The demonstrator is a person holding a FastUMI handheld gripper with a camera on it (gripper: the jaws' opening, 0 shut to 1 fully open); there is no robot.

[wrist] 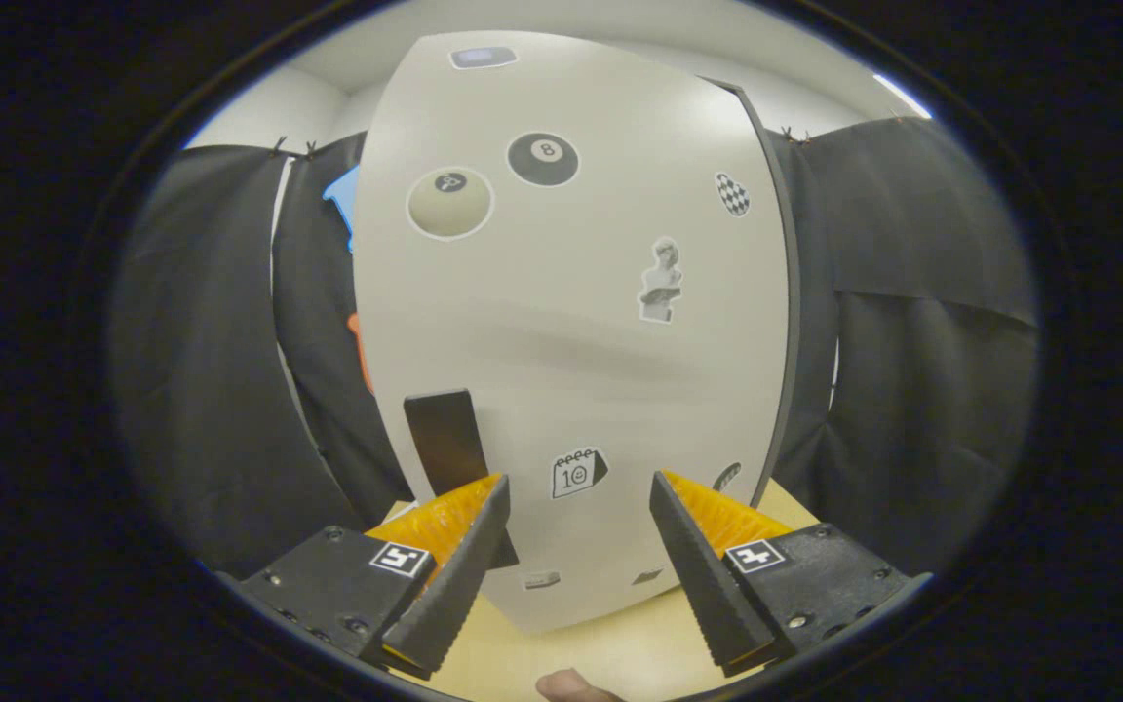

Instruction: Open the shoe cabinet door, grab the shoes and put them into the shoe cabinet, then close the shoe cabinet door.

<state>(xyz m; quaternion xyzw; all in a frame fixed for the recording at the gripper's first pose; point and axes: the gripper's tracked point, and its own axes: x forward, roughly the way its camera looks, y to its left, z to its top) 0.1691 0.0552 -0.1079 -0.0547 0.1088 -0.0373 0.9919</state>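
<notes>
The white shoe cabinet door (pixel 571 322) stands upright just ahead of my fingers, covered with stickers such as an eight-ball and a small statue. Its flat black handle (pixel 449 444) runs down the door's lower left part, right behind the tip of my left finger (pixel 459 517). My gripper (pixel 579 492) is open, the orange-and-black fingers spread wide with only the door's face between them. The right finger (pixel 703 522) sits near the door's lower right. No shoes are in sight.
The cabinet rests on a light wooden tabletop (pixel 620 648). Black cloth (pixel 211 370) hangs on both sides of the cabinet. A dark edge (pixel 788 322) runs along the door's right side. A fingertip of a person (pixel 571 687) shows below the fingers.
</notes>
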